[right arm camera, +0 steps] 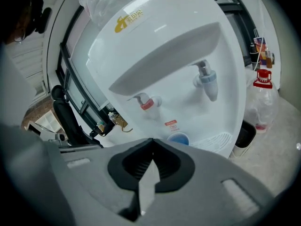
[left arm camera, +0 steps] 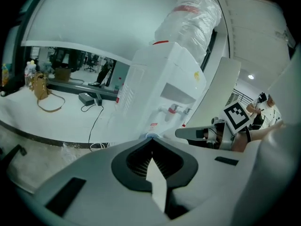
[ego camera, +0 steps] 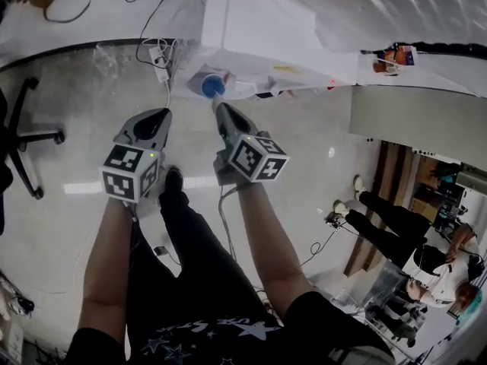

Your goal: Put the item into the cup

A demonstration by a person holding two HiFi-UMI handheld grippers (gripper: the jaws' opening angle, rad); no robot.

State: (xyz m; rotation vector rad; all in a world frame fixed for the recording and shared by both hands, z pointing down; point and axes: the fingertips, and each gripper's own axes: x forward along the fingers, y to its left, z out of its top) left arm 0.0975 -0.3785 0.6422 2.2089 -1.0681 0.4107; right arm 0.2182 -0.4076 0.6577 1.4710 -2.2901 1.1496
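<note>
The pale shiny floor (ego camera: 53, 226) fills most of the head view, with my legs and both forearms reaching out over it. Ahead of me stands a white water dispenser (ego camera: 259, 21), and in the left gripper view a plastic-wrapped water bottle (left arm camera: 193, 13) sits on top of it. To its left a white desk (ego camera: 84, 14) curves away, strewn with cables, with a tan handbag (left arm camera: 40, 86) lying on it. A black office chair (ego camera: 23, 139) stands at the far left of the floor. Two people (ego camera: 403, 230) are off at the right, well apart from me.

My left gripper (ego camera: 160, 114) is held level beside my right gripper (ego camera: 221, 106), both pointing at the dispenser. My left jaws are closed tight, tip to tip, with nothing between them. My right jaws are likewise pressed together and empty.

The cup (ego camera: 212, 87), blue, rests on the dispenser's drip ledge just beyond my right gripper's tip. The right gripper view shows the cup below the red tap (right arm camera: 146, 102), with the grey-blue tap (right arm camera: 207, 81) further right. Beside the dispenser's base stand a black bin (right arm camera: 244, 135) and a clear bottle with a red cap (right arm camera: 261, 102).
</note>
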